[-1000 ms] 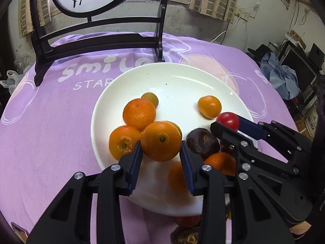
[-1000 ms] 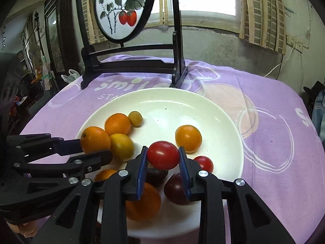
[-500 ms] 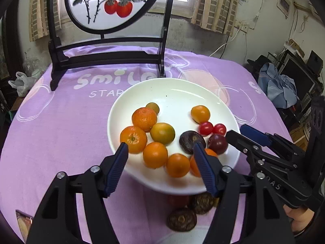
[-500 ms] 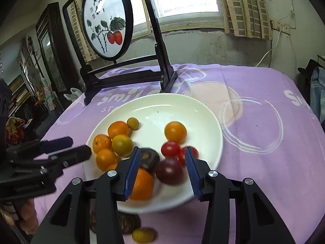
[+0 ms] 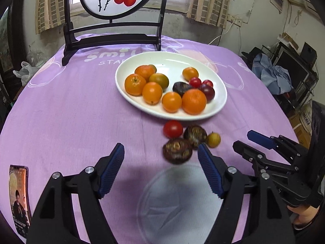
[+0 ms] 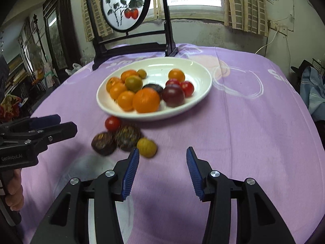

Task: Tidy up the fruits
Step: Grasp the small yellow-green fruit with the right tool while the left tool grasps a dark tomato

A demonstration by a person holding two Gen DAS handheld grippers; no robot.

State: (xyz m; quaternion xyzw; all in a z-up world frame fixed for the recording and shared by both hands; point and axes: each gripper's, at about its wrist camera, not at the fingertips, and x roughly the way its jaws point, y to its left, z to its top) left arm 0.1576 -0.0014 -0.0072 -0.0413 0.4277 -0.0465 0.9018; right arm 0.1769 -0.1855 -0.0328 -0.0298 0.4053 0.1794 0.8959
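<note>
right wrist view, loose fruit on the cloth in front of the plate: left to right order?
Dark fruit → red tomato → second dark fruit → yellow fruit.

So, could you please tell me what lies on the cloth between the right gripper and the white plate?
In the right wrist view, only bare purple tablecloth lies between the right gripper and the white plate; the loose fruits sit off to its left.
</note>
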